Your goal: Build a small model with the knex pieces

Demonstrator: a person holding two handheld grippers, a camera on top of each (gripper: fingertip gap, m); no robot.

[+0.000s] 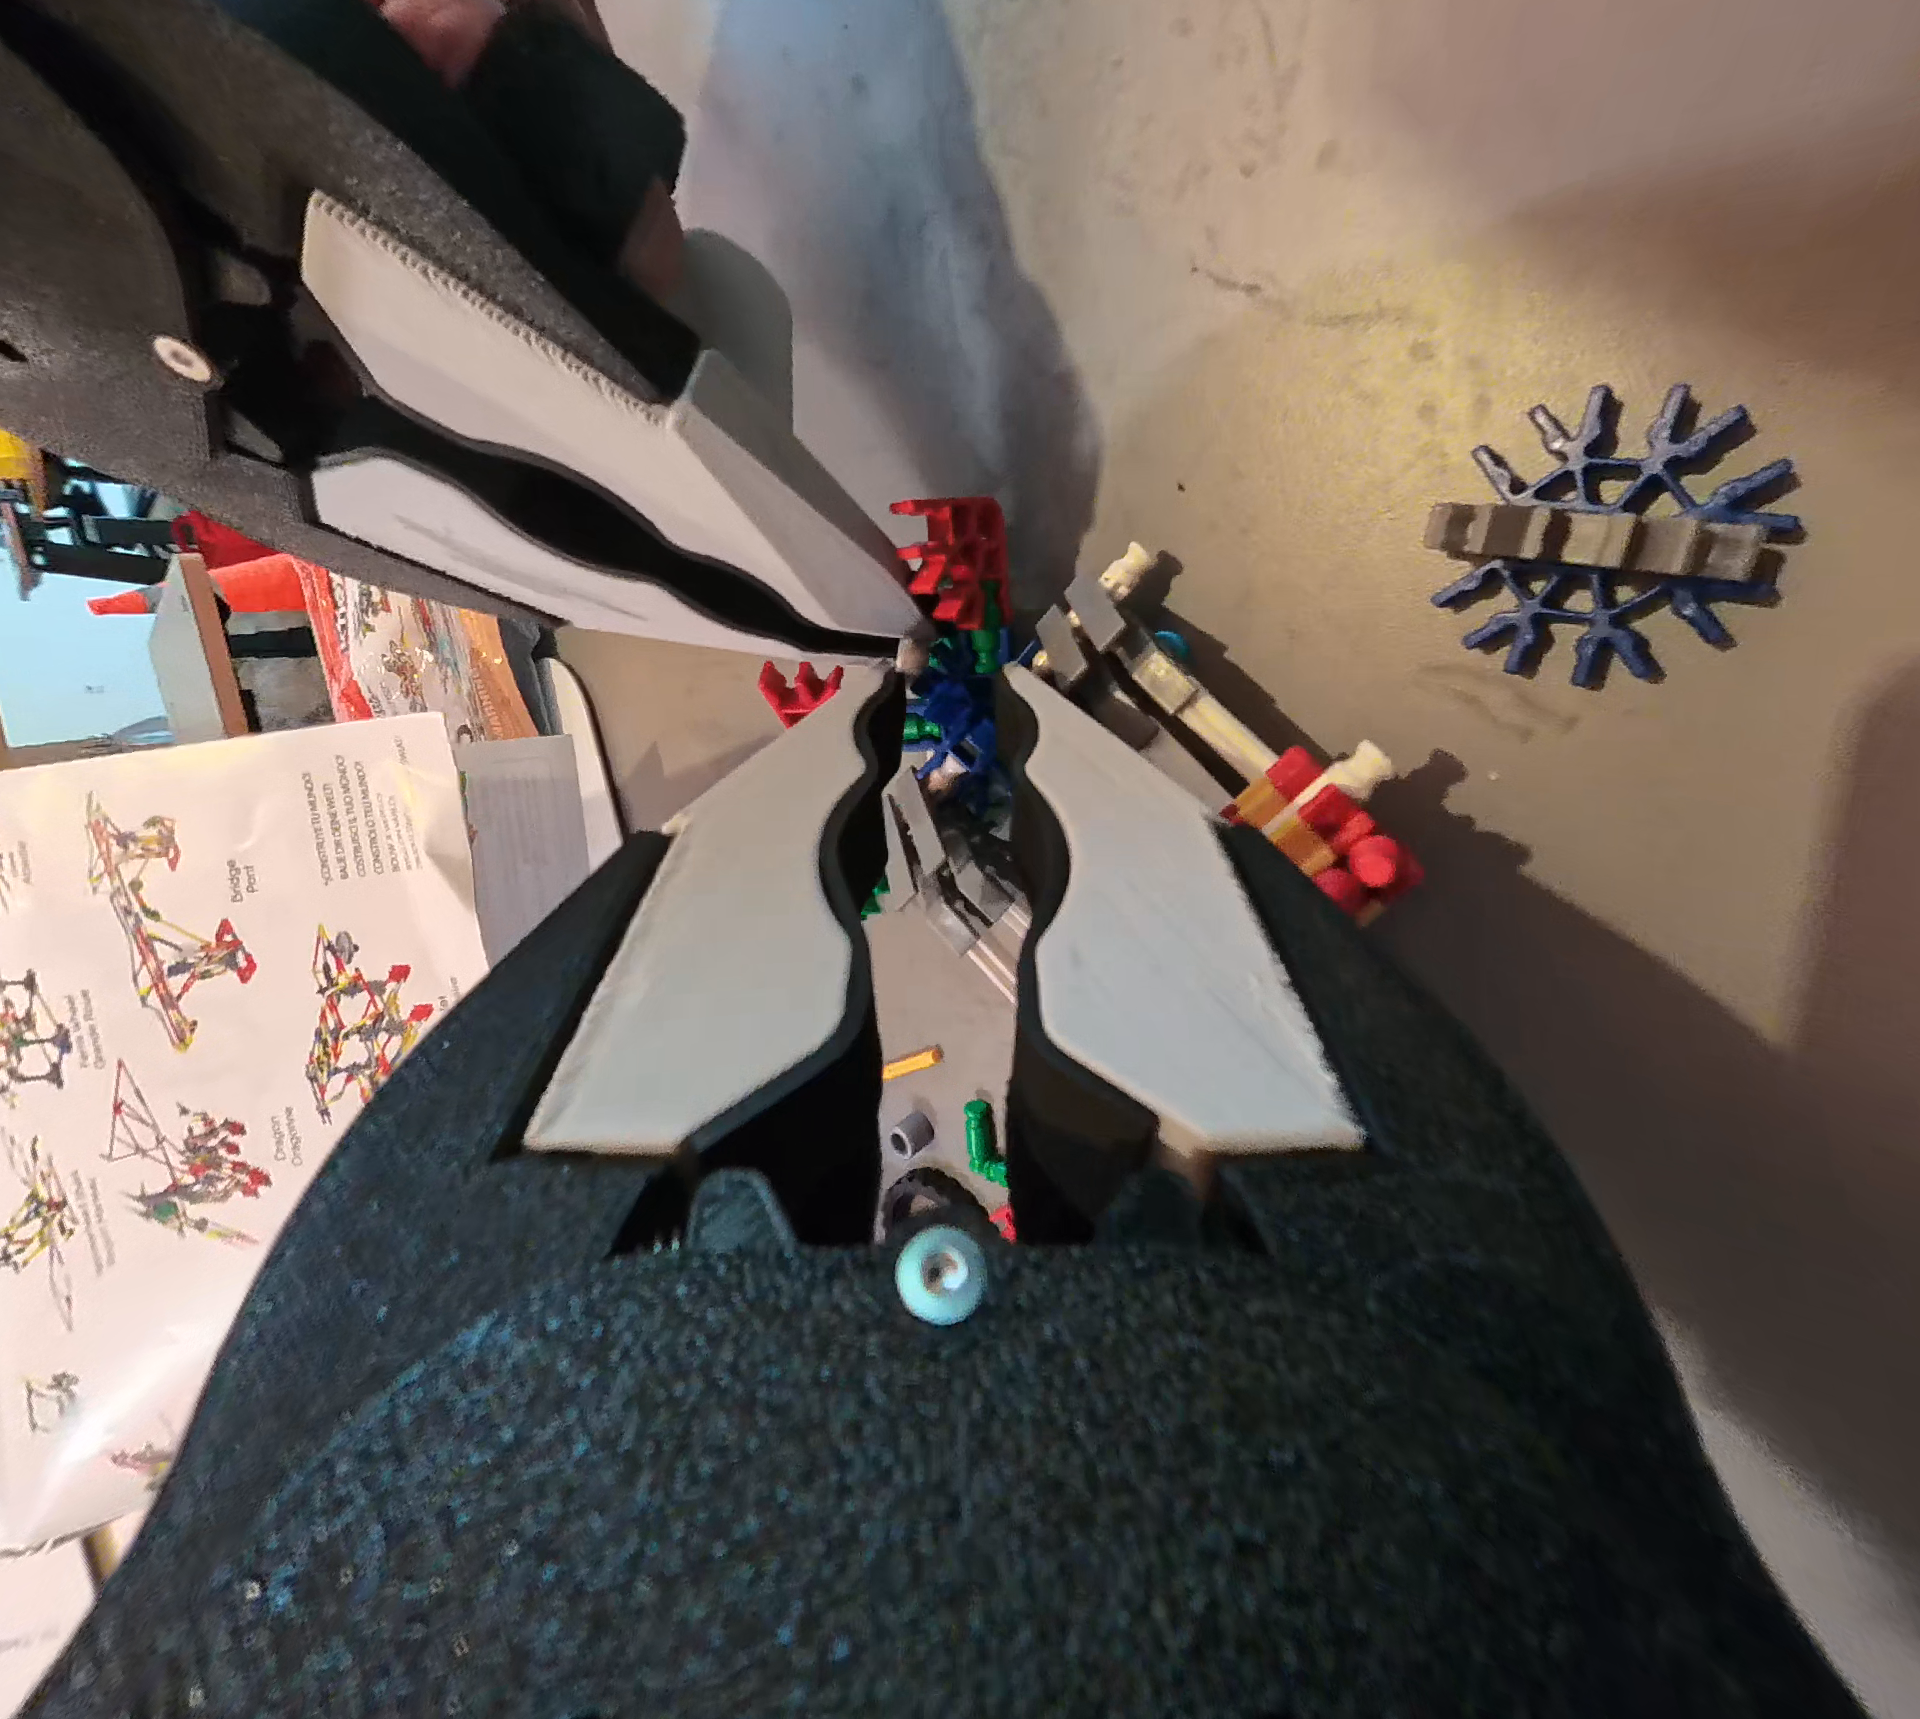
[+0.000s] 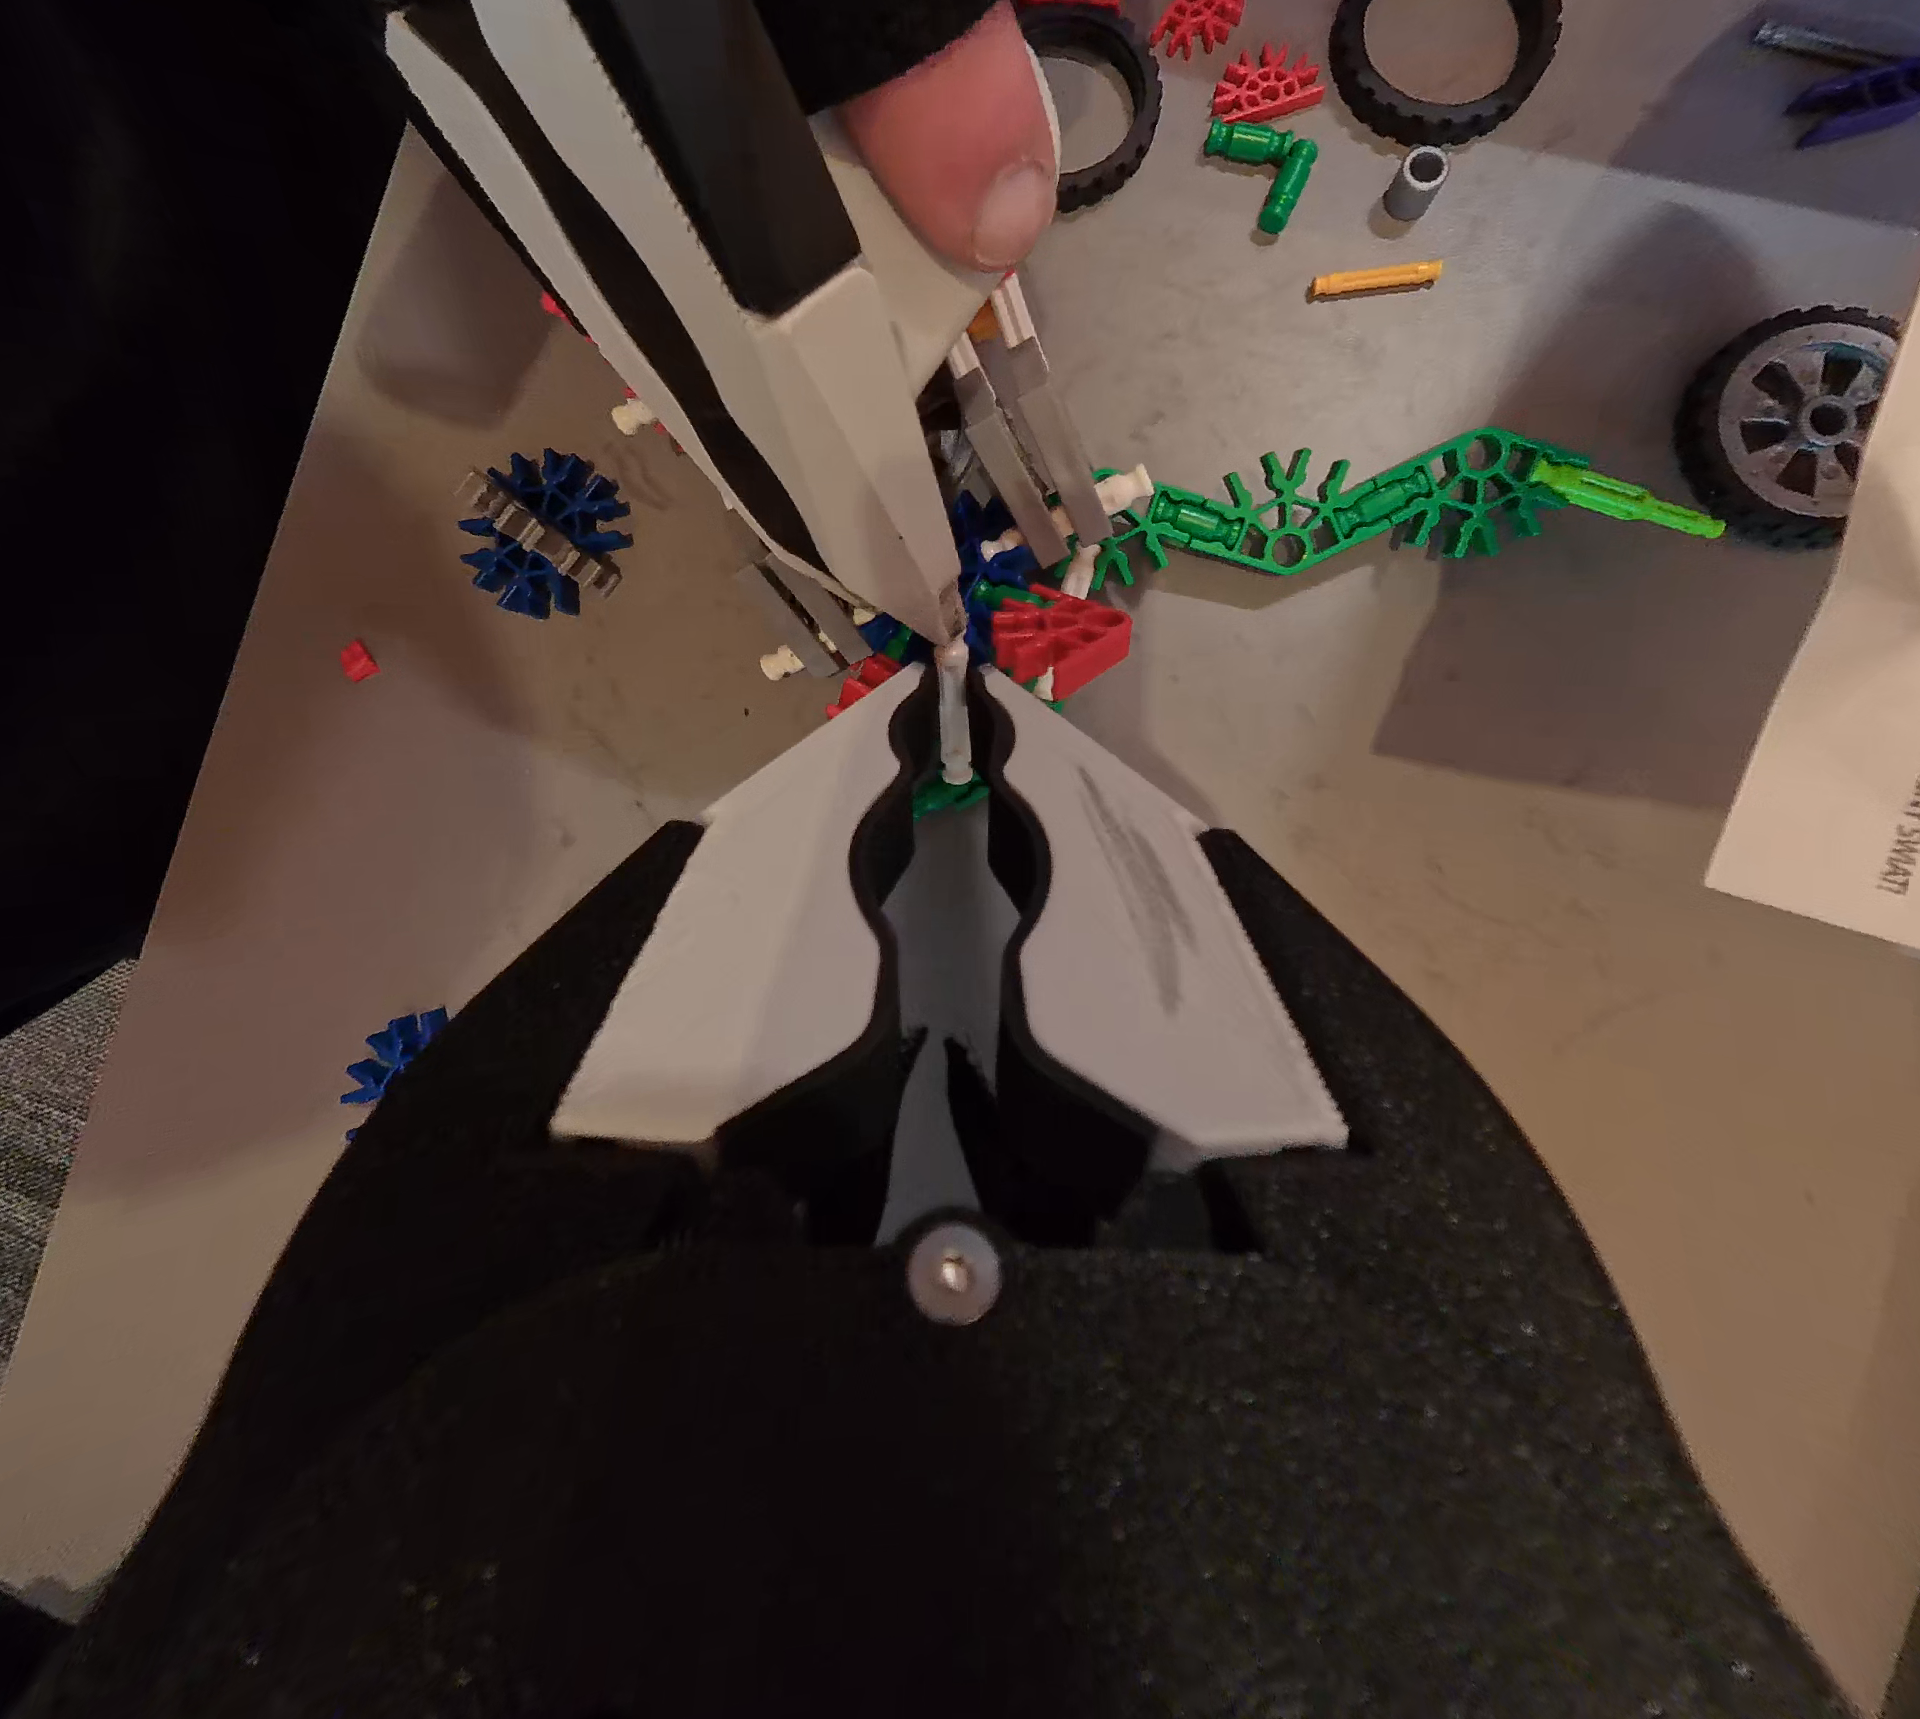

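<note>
My right gripper (image 2: 954, 677) is shut on a short white rod (image 2: 954, 719), pinched upright between its tips. The rod's far end meets a cluster of blue, green and red connectors (image 2: 1060, 630) with long grey rods (image 2: 1029, 443). My left gripper (image 1: 953, 677) has its jaws closed around the blue part of that cluster (image 1: 951, 713) and holds it. In the left wrist view the right gripper (image 1: 912, 635) comes in from the upper left. In the right wrist view the left gripper (image 2: 914, 604) comes in from the upper left, with a gloved thumb (image 2: 977, 194) on it.
A green connector chain (image 2: 1351, 506) trails right from the cluster. Loose on the grey table are two tyres (image 2: 1444, 43), a wheel (image 2: 1803, 422), red connectors (image 2: 1268, 85), green rods (image 2: 1262, 163), an orange rod (image 2: 1377, 279) and a blue snowflake connector (image 1: 1610, 542). An instruction sheet (image 1: 208, 994) lies left.
</note>
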